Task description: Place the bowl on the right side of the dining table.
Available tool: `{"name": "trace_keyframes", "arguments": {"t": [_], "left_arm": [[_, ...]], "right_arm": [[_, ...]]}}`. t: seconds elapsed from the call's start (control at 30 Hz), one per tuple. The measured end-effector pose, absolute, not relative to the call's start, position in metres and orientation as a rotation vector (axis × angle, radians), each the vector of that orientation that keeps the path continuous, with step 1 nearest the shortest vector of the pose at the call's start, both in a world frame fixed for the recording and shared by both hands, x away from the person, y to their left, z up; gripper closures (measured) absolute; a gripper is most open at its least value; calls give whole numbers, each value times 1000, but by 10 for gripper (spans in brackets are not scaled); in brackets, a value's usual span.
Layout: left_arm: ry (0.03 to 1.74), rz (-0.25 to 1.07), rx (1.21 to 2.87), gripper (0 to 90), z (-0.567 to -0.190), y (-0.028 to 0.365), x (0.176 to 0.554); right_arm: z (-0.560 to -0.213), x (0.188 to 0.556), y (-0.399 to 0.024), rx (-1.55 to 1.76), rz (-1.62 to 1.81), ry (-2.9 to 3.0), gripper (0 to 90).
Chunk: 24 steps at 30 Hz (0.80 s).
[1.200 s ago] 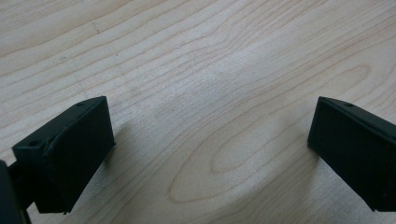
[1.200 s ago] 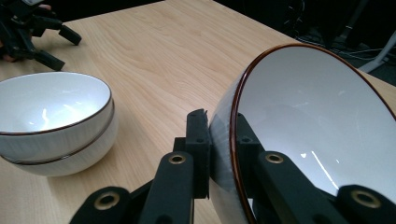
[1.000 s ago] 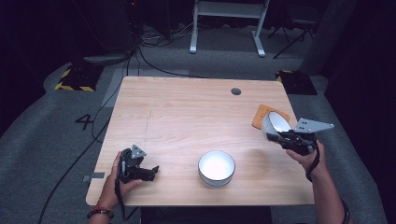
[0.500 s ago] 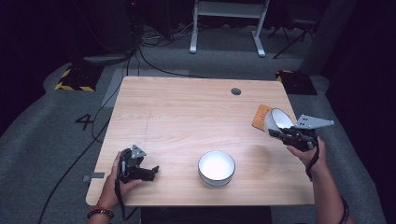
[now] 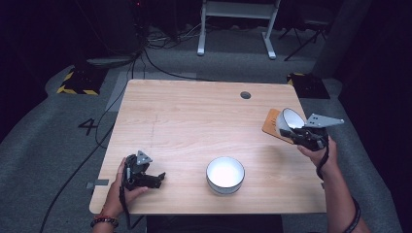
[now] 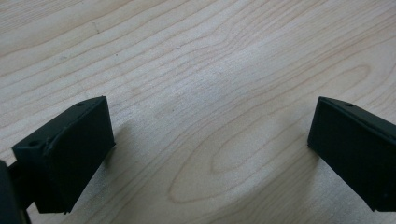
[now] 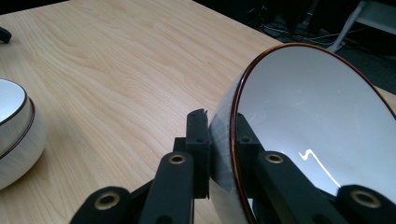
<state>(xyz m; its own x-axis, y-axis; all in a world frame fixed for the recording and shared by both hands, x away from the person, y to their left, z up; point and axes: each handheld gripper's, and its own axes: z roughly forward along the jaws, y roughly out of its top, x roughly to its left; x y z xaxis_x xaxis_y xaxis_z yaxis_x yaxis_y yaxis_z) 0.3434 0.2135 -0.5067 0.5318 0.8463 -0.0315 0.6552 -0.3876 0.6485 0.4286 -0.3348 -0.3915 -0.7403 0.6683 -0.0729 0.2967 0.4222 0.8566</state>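
Near the wooden bench's (image 5: 194,121) right edge, the right claw (image 5: 296,134) clamped the brown-rimmed white ceramic bowl (image 5: 290,120) tilted, mouth facing right; left claw (image 5: 154,178) gaped empty.

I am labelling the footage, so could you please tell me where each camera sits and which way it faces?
High view: above the person's side, facing forward and down on the table; both forearms, left gripper, right gripper.
Left gripper view: on the left gripper, facing bare tabletop between its open jaws.
Right gripper view: on the right gripper, its jaws clamped on a tilted bowl's rim.
Shared: high and right gripper views both show the second bowl.
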Motion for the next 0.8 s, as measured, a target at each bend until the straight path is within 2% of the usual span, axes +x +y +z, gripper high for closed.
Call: {"name": "trace_keyframes", "arguments": {"t": [0.8], "left_arm": [[1210, 407, 2162, 3, -507, 214, 344]], "right_arm": [[-402, 460, -341, 912, 1173, 2273, 819]]}}
